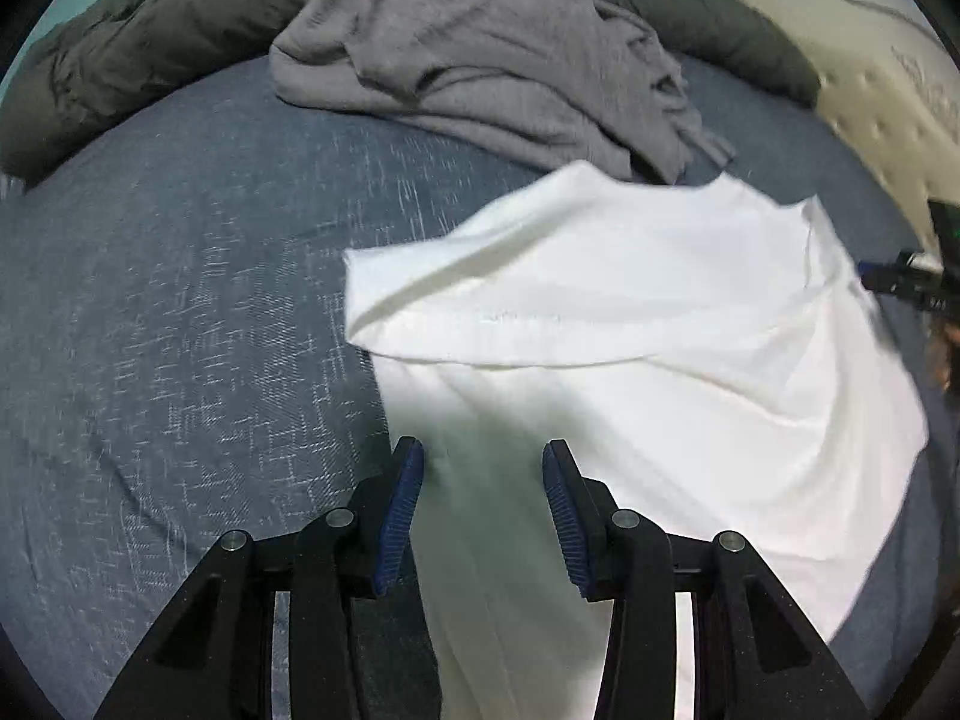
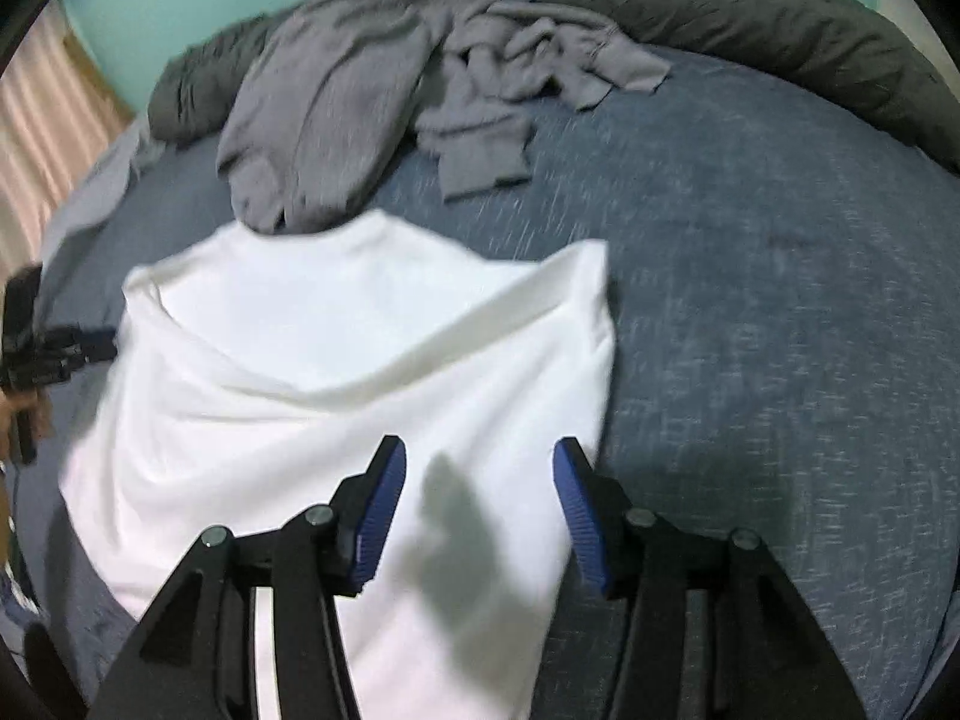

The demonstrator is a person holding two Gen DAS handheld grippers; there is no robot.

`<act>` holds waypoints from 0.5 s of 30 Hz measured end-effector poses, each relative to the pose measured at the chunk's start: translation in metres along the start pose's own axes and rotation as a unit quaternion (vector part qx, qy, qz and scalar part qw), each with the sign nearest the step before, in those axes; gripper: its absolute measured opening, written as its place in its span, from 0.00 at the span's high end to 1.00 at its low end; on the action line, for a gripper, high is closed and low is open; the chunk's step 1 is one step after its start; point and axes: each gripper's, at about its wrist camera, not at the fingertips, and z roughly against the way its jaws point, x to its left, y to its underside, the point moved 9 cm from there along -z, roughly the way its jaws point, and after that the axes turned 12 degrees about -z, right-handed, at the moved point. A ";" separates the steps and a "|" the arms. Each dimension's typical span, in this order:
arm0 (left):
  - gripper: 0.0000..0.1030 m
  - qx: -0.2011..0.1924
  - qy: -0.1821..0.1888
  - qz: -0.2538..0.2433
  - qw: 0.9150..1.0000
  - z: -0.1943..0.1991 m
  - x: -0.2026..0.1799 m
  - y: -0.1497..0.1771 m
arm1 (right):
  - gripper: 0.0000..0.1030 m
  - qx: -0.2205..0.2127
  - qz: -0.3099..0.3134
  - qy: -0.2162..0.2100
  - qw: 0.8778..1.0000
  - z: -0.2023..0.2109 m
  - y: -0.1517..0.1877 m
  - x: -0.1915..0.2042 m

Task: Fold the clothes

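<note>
So, landmark = white shirt (image 1: pixel 630 324) on the blue bedsheet (image 1: pixel 180 300), partly doubled over, a folded flap across its far half. Going L to R: left gripper (image 1: pixel 483 462) sits over the shirt's near-left edge, jaws wide, nothing held, cloth running between and below the pads. Right gripper (image 2: pixel 480 462) is over the near-right edge, jaws also wide and empty. Long axis runs away from both; each is abt equally near. Grey garment (image 2: pixel 360 108) lies crumpled just beyond the shirt's far edge.
</note>
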 end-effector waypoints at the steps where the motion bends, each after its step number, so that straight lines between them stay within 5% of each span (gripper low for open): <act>1: 0.56 0.001 -0.001 -0.001 1.000 -0.003 0.000 -0.001 | 0.50 0.001 0.002 0.002 1.000 -0.003 0.000 0.001; 15: 0.56 -0.040 -0.056 0.061 0.996 -0.017 0.057 -0.049 | 0.50 -0.020 -0.027 0.082 0.996 -0.043 -0.052 -0.020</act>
